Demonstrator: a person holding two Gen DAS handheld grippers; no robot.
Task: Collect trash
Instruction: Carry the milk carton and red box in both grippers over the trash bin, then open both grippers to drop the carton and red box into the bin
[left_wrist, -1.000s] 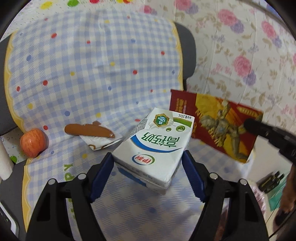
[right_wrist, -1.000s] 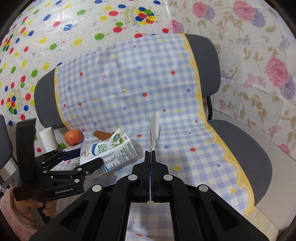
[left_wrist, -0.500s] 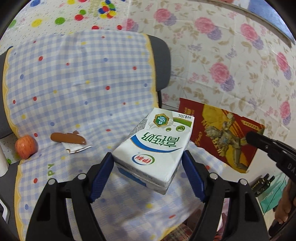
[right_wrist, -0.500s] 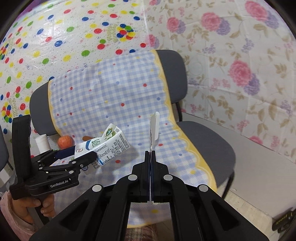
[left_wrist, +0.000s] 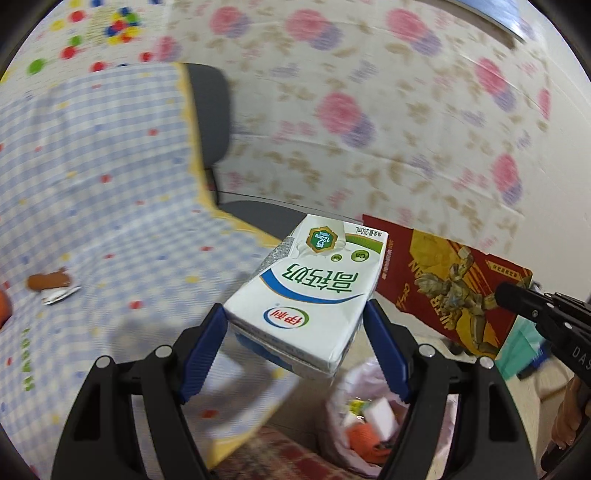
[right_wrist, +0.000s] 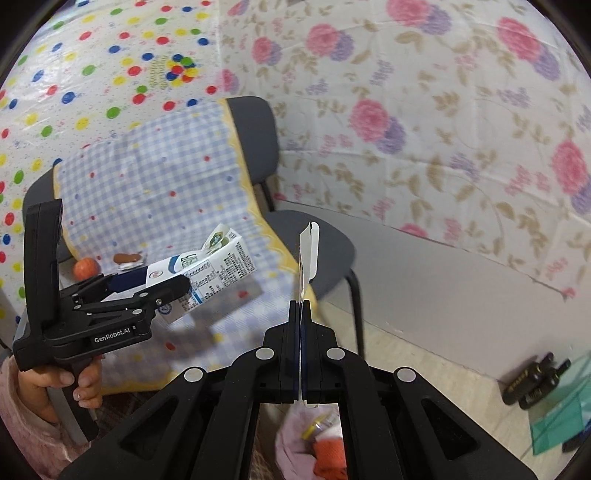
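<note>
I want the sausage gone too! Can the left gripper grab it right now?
Probably not. The left gripper is shut on the carton, so its jaws are full, and the sausage lies apart, back on the chair.

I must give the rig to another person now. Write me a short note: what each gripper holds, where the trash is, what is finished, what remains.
Left gripper: shut on the milk carton, held in the air beside the chair.
Right gripper: shut on a thin white wrapper.
Trash bag: on the floor below both grippers, already holding some rubbish.
Done: both pieces picked up.
Left: drop both into the bag. A sausage on its wrapper and an apple lie on the chair cloth; collect whatever is trash.
</note>
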